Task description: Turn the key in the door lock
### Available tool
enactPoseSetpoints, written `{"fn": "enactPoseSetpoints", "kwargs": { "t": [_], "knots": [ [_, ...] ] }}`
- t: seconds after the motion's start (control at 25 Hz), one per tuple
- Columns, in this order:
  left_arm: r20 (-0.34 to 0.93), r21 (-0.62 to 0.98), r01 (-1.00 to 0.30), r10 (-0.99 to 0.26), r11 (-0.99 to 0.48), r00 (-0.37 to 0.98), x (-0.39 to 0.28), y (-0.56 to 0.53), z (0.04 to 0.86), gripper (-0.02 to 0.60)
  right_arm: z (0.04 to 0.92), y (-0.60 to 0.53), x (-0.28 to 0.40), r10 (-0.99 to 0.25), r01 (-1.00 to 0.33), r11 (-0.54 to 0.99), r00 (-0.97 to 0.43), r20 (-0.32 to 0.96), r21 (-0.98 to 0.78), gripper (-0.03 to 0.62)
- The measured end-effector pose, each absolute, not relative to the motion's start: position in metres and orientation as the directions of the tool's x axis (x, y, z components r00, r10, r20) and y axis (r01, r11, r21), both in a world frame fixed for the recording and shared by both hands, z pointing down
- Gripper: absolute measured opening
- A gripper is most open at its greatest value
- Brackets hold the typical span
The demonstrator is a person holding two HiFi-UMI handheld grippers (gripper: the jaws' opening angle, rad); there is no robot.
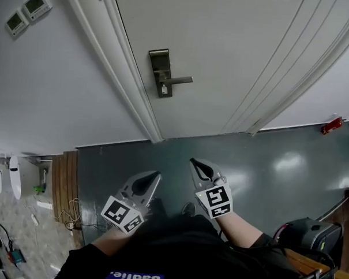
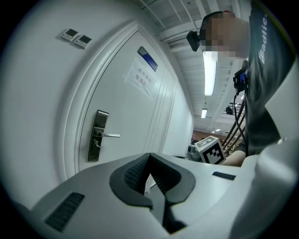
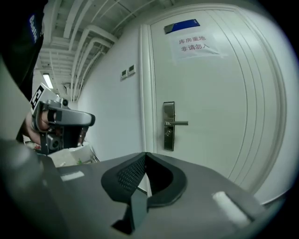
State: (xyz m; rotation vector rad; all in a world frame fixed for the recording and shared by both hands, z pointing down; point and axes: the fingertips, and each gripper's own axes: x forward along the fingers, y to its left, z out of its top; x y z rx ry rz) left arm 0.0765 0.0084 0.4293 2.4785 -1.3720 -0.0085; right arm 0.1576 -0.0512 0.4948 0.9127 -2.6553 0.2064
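Ribbed-padded left claw (image 1: 157,175) and right claw (image 1: 193,162), both clenched empty, face the rectangular metal door lock (image 1: 160,63).

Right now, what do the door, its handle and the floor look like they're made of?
Door: white painted, matte, with moulded grooves; wood or metal underneath, can't tell.
Handle: bare metal, likely brushed steel, by its dull grey sheen.
Floor: dark grey-green, glossy coating or vinyl, since it mirrors pale light patches.
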Motion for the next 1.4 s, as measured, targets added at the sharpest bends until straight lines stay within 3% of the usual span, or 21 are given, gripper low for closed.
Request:
{"fn": "enactPoseSetpoints", "kwargs": {
  "t": [0.28,0.56,1.4],
  "knots": [
    [0.097,0.233,-0.786,-0.791,-0.572,0.604,0.109,0.039,0.407,-0.006,0.452,0.001,0.169,-0.536,-0.57,0.817,-0.806,0.251,-0.087,0.002],
    [0.052,0.181,-0.749,-0.754,-0.637,0.654,0.096,0.072,0.387,-0.006,0.425,0.053,0.143,-0.51,-0.535,0.835,-0.841,0.182,-0.129,0.002],
    [0.045,0.163,-0.68,-0.683,-0.715,0.729,0.065,0.123,0.384,-0.006,0.423,0.101,0.082,-0.496,-0.521,0.845,-0.848,0.189,-0.122,0.0]
  ]
}}
